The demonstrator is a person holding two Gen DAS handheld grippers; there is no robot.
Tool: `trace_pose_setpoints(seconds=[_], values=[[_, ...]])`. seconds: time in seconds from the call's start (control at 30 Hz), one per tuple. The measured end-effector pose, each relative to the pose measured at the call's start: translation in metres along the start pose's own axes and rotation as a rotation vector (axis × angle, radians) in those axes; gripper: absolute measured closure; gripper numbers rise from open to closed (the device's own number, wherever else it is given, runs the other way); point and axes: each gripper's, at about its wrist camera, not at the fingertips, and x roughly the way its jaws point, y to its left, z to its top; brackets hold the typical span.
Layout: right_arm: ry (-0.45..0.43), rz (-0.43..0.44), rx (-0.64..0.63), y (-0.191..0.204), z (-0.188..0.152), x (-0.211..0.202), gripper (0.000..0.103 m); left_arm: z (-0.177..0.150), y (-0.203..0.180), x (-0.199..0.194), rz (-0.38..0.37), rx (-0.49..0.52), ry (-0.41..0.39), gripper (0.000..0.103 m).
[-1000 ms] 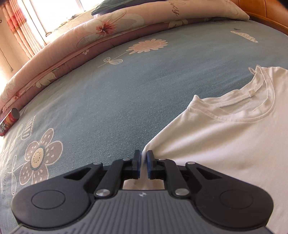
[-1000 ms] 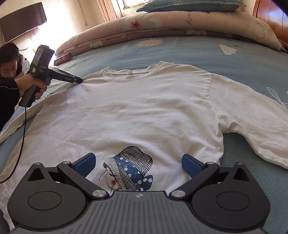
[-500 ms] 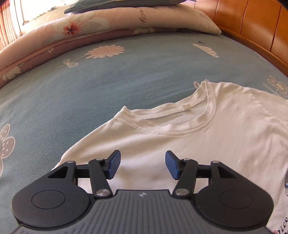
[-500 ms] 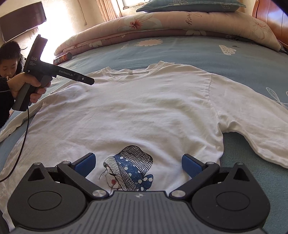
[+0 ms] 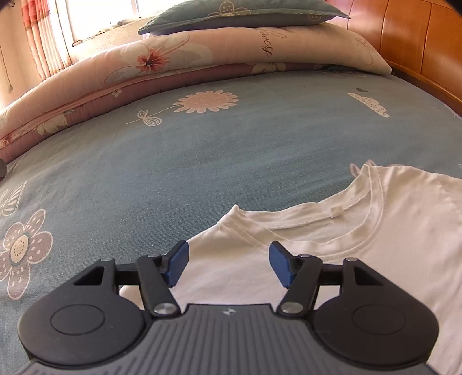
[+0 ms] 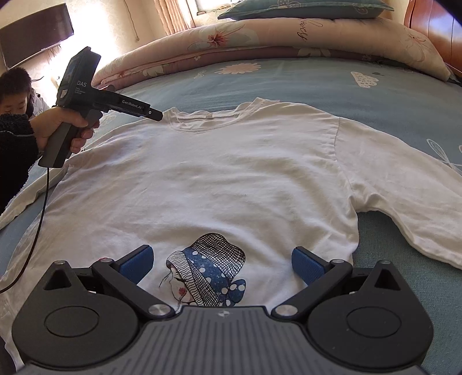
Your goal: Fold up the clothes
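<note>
Left wrist view: the left gripper, jaws opening with nothing pinched, hovers over the shoulder of a white cotton T-shirt spread flat on the blue flowered bed sheet.

Right wrist view: the right gripper gapes wide above the shirt's printed hem, gripping nothing.

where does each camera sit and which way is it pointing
Left wrist: on the left hand-held gripper, angled down over the shirt collar, toward the quilt; only its own jaws show, opening, nothing between them.
Right wrist: on the right hand-held gripper, open above the shirt's hem print, facing up the shirt; the person's hand and sleeve show, holding the left gripper.
Shared: shirt collar, blue bedsheet, quilt, pillow.
</note>
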Motion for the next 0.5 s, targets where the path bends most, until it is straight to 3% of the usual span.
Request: trace_pose_setpoints(seconds=[0.13,0.2,0.33,0.4,0.5], values=[[-0.001,-0.005,-0.004,0.001,0.0,0.0,0.0,-0.022,-0.013,-0.036,-0.171,-0.024,0.024,0.032],[0.0,-0.011,-0.01,0.002,-0.001,0.0,0.0,-0.036,-0.014,-0.038,-0.202,-0.074,0.06,0.032],[0.0,-0.014,-0.013,0.002,-0.001,0.0,0.0,-0.053,0.002,-0.019,-0.144,-0.169,0.13,0.032],[0.0,-0.011,-0.007,0.001,-0.001,-0.001,0.0,-0.054,0.018,-0.008,-0.066,-0.191,0.105,0.032],[0.001,-0.008,-0.004,0.001,-0.001,-0.001,0.0,-0.049,0.047,0.004,-0.026,-0.271,0.057,0.032]])
